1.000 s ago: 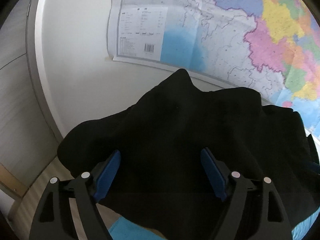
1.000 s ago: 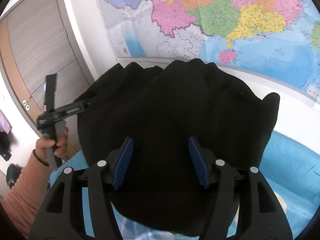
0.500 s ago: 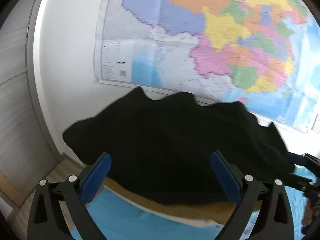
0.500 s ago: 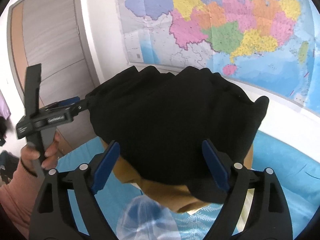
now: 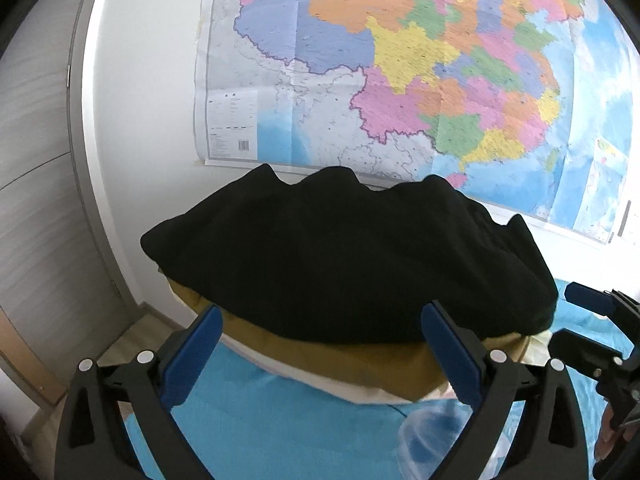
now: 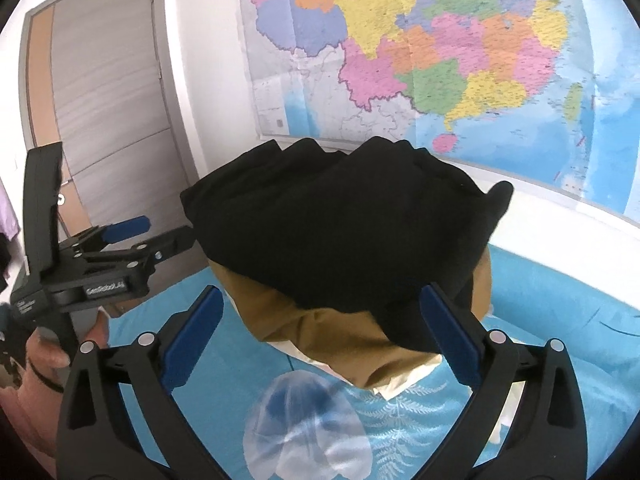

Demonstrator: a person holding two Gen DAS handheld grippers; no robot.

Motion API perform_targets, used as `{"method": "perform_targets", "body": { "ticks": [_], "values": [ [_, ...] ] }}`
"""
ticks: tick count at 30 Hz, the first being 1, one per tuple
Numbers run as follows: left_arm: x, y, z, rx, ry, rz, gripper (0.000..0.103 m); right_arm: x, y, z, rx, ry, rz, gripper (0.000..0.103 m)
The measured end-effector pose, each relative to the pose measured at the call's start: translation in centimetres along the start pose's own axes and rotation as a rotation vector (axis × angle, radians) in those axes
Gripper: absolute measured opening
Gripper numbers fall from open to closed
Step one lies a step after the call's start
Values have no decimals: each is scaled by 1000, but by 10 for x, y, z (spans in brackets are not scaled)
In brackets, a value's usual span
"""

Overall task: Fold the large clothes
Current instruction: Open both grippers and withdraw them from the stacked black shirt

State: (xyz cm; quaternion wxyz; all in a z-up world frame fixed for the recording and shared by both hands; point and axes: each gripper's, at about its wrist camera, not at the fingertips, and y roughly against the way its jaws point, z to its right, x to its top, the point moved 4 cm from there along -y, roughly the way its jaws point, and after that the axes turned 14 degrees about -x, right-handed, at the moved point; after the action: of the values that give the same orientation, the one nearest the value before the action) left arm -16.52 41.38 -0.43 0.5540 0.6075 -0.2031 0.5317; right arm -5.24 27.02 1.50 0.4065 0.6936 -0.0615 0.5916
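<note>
Wall map (image 5: 400, 80): large, multicoloured, fixed to the white wall behind the bed; grey door (image 6: 108, 120) to its left in the right wrist view.

Blue bedcover (image 5: 280, 420): fills the lower part of both views, with a pale fern and jellyfish print (image 6: 308, 428) near the right gripper.

Black garment (image 5: 344, 256): folded into a thick bundle, lying on a tan pillow (image 5: 352, 364) at the bedcover's far edge, close to the wall. Its top edge is rumpled into several peaks. Part of the pillow's near side stays uncovered.

Left gripper (image 5: 320, 344): jaws wide apart, nothing between the blue pads (image 5: 192, 356); they stand just short of the pillow and bundle, with no contact visible. A hand (image 6: 44, 352) holds it by the handle.

Right gripper (image 6: 320, 336): jaws have just been opening and now stand fully spread, empty; whether the right pad (image 6: 448, 332) touches the garment's near corner I cannot tell.
</note>
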Motion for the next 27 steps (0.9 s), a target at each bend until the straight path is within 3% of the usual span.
{"method": "perform_targets", "body": {
  "ticks": [27],
  "values": [
    [-37,29,21,49,41,-1,96,-34,31,-6,-45,-8,39,97]
  ]
}}
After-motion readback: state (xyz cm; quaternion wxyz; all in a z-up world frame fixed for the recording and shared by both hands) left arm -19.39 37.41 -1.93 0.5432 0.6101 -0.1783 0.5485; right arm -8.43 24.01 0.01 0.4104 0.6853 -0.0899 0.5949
